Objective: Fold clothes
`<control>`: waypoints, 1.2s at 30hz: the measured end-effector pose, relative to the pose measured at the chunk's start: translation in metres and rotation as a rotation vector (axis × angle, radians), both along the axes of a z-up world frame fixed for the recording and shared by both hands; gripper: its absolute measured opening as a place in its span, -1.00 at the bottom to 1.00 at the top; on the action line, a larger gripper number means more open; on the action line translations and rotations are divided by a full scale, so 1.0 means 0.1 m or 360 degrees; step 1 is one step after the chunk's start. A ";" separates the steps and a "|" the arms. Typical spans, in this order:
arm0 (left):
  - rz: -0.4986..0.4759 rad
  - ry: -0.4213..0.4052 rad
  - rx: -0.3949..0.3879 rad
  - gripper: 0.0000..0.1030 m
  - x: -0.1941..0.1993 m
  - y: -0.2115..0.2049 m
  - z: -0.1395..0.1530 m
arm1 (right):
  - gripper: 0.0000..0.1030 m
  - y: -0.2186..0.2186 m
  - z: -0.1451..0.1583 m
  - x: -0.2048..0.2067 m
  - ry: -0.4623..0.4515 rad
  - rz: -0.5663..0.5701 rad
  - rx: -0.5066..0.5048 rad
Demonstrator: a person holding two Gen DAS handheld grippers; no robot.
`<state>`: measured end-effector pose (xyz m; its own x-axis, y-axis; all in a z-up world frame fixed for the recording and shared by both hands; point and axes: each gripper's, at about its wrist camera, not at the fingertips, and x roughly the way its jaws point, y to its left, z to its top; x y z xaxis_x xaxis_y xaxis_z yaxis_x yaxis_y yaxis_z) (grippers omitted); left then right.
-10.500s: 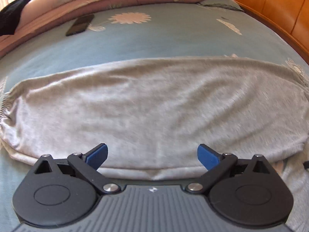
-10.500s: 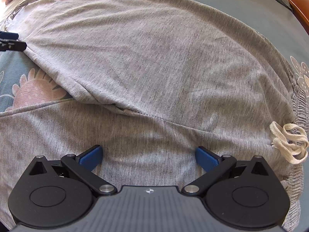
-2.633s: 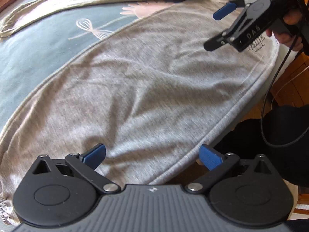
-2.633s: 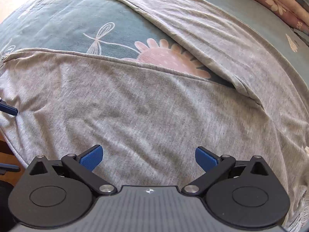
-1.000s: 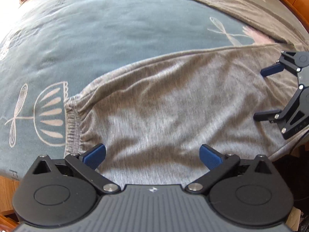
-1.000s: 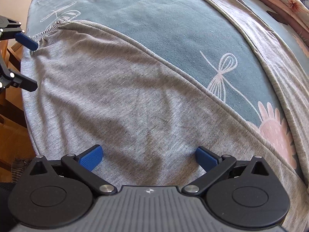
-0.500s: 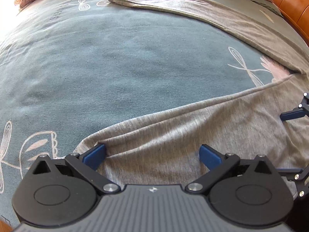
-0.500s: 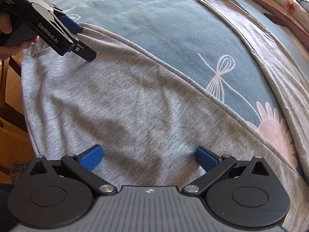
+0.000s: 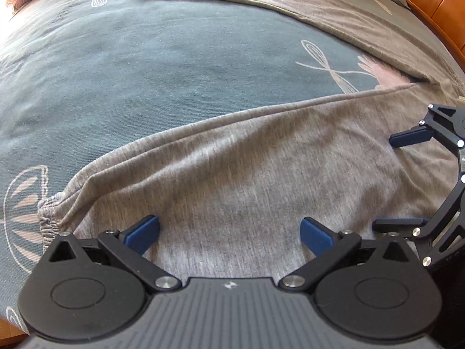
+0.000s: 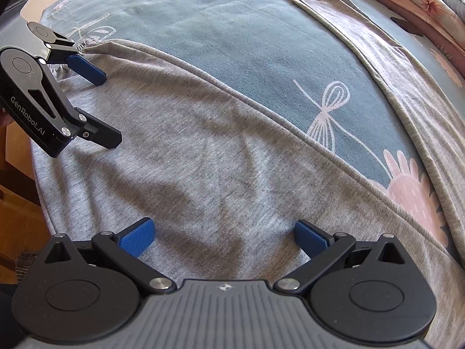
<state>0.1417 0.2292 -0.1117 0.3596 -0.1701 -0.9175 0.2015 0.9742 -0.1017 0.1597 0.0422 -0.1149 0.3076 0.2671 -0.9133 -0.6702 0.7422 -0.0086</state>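
1. Grey trousers [image 9: 247, 174] lie spread on the bedsheet [image 9: 145, 72], near leg by the bed's edge.
2. Left gripper [image 9: 229, 232] is spread wide over the cuff end.
3. Right gripper [image 10: 223, 234] is spread wide over the same leg.

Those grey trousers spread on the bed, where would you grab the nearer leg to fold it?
Probably at the gathered cuff of the near trouser leg. The elastic bunches the cloth into a thick ridge, easier to pinch than flat fabric. The left gripper, open and low beside it, could come in from the bed's near edge. The right gripper, also open, could pinch further along that leg.
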 end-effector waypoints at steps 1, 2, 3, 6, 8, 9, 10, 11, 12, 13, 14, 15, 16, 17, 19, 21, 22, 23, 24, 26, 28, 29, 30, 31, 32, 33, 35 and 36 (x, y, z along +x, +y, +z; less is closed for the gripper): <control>0.0012 0.0001 -0.0004 0.99 0.00 0.00 -0.01 | 1.00 0.01 0.00 0.01 0.0003 -0.0011 -0.0004; 0.0018 0.0000 0.0003 0.99 0.00 -0.01 -0.01 | 1.00 0.01 0.00 0.01 0.0007 -0.0016 -0.0008; 0.0011 -0.0001 0.0025 0.99 -0.01 -0.03 -0.03 | 1.00 0.02 0.00 0.02 0.0010 -0.0020 -0.0011; -0.0027 -0.0011 0.0100 0.99 -0.03 -0.10 -0.06 | 1.00 0.02 0.00 0.03 0.0016 -0.0027 -0.0019; -0.0018 -0.0029 0.0114 0.99 -0.05 -0.11 -0.08 | 1.00 0.02 0.00 0.02 0.0012 -0.0025 -0.0016; 0.0013 -0.0048 0.0102 0.99 -0.06 -0.09 -0.08 | 1.00 0.02 0.00 0.02 0.0010 -0.0024 -0.0014; 0.0031 -0.0060 0.0098 0.99 -0.07 -0.09 -0.08 | 1.00 0.02 0.00 0.02 0.0011 -0.0021 -0.0014; 0.0032 -0.0056 0.0106 0.99 -0.07 -0.10 -0.08 | 1.00 0.02 0.00 0.02 0.0012 -0.0018 -0.0015; 0.0030 -0.0050 0.0116 0.99 -0.06 -0.11 -0.08 | 1.00 0.02 0.00 0.02 0.0013 -0.0015 -0.0015; 0.0033 -0.0034 0.0125 0.99 -0.04 -0.11 -0.07 | 1.00 0.02 0.01 0.03 0.0021 -0.0011 -0.0019; 0.0036 -0.0012 0.0134 0.99 -0.01 -0.13 -0.05 | 1.00 0.01 0.03 0.04 0.0032 -0.0013 -0.0018; 0.0035 -0.0013 0.0135 0.99 0.01 -0.14 -0.02 | 1.00 0.00 0.05 0.05 0.0039 -0.0021 -0.0006; 0.0032 -0.0016 0.0134 0.99 0.03 -0.16 0.01 | 1.00 -0.05 0.10 0.07 0.0030 -0.0052 0.0026; 0.0024 -0.0040 0.0140 0.99 0.05 -0.18 0.06 | 1.00 -0.12 0.16 0.10 0.0005 -0.0097 0.0064; -0.0015 -0.0096 0.0170 0.99 0.11 -0.27 0.16 | 1.00 -0.30 0.29 0.18 -0.0062 -0.0206 0.0125; -0.0063 -0.0132 0.0167 0.99 0.20 -0.37 0.24 | 1.00 -0.52 0.42 0.29 -0.0146 -0.0336 0.0159; -0.0086 -0.0145 0.0158 0.99 0.25 -0.42 0.28 | 1.00 -0.64 0.46 0.37 -0.0197 -0.0408 0.0152; -0.0103 -0.0157 0.0147 0.99 0.30 -0.48 0.30 | 1.00 -0.77 0.50 0.45 -0.0251 -0.0482 0.0137; -0.0121 -0.0170 0.0135 0.99 0.35 -0.55 0.32 | 1.00 -0.90 0.54 0.53 -0.0305 -0.0555 0.0122; -0.0163 -0.0184 0.0114 0.99 0.45 -0.67 0.33 | 1.00 -1.18 0.54 0.70 -0.0365 -0.0700 0.0078; -0.0198 -0.0198 0.0100 0.99 0.54 -0.81 0.34 | 1.00 -1.45 0.48 0.86 -0.0365 -0.0839 0.0045; -0.0216 -0.0200 0.0091 0.99 0.58 -0.88 0.33 | 1.00 -1.59 0.43 0.93 -0.0352 -0.0909 0.0037; -0.0231 -0.0199 0.0082 0.99 0.61 -0.95 0.33 | 1.00 -1.73 0.37 1.00 -0.0339 -0.0978 0.0029; -0.0247 -0.0200 0.0079 0.99 0.64 -1.01 0.32 | 1.00 -1.82 0.33 1.03 -0.0334 -0.1014 0.0021; -0.0262 -0.0202 0.0075 0.99 0.66 -1.07 0.32 | 1.00 -1.90 0.28 1.05 -0.0330 -0.1040 0.0014; -0.0287 -0.0194 0.0071 0.99 0.69 -1.15 0.31 | 1.00 -1.94 0.22 1.07 -0.0281 -0.1044 0.0024; -0.0316 -0.0183 0.0075 0.99 0.74 -1.26 0.30 | 1.00 -2.00 0.12 1.08 -0.0163 -0.1036 0.0072; -0.0333 -0.0174 0.0074 0.99 0.78 -1.33 0.30 | 1.00 -1.99 0.12 1.03 -0.0114 -0.1012 0.0138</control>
<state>0.2193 0.0961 -0.0814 0.4188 -0.2098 -0.8835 0.4070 0.9131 -0.0239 0.2625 -0.1570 -0.1026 0.4897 0.0846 -0.8678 -0.0996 0.9942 0.0408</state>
